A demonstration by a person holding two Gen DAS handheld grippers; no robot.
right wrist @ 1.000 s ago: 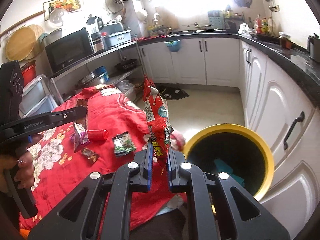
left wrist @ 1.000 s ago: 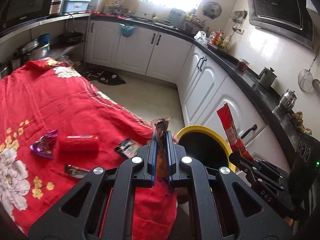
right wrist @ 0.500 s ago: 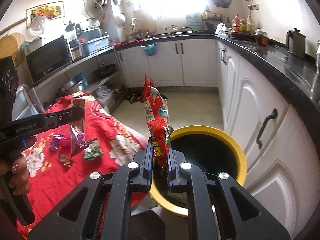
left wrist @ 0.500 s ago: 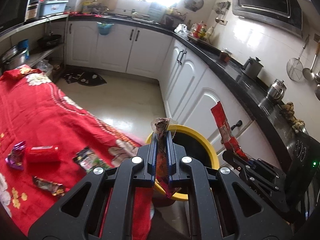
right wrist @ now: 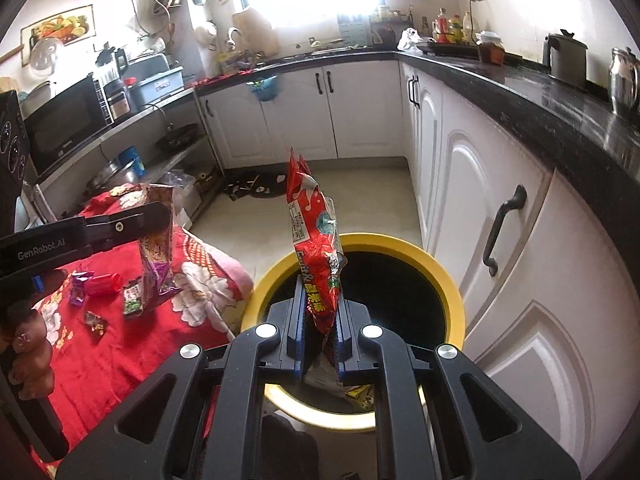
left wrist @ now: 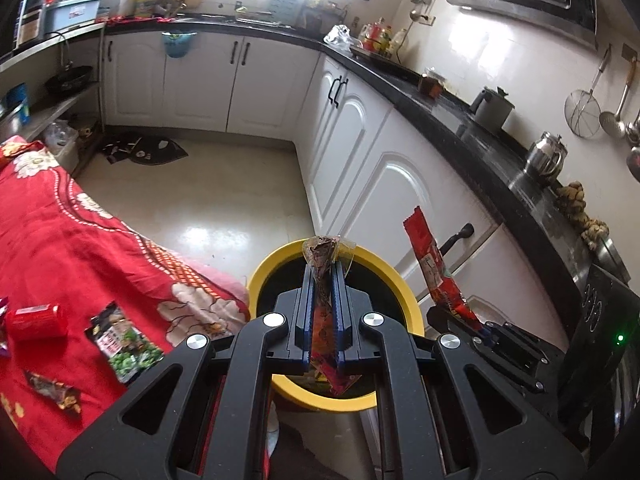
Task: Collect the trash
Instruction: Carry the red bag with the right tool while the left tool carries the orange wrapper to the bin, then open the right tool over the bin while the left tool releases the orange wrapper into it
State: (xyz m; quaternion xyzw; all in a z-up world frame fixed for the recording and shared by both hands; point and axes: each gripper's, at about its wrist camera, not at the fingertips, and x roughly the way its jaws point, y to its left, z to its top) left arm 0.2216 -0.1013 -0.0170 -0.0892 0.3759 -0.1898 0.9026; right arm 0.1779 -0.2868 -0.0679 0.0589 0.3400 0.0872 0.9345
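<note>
Presently: left gripper [left wrist: 324,276] pinches a crinkled dark foil wrapper [left wrist: 320,256]; right gripper [right wrist: 319,300] pinches a glossy red packet [right wrist: 314,240], upright. Both hang over a round yellow-rimmed bin [right wrist: 448,280], some scraps inside. Red floral cloth [left wrist: 60,248] on the worktop carries a green packet [left wrist: 124,344], red can [left wrist: 36,320], brown wrapper [left wrist: 54,394].

Black left gripper [left wrist: 324,276] frame, silver screws, blue-edged jaws, "GenRobot.AI" marking.
</note>
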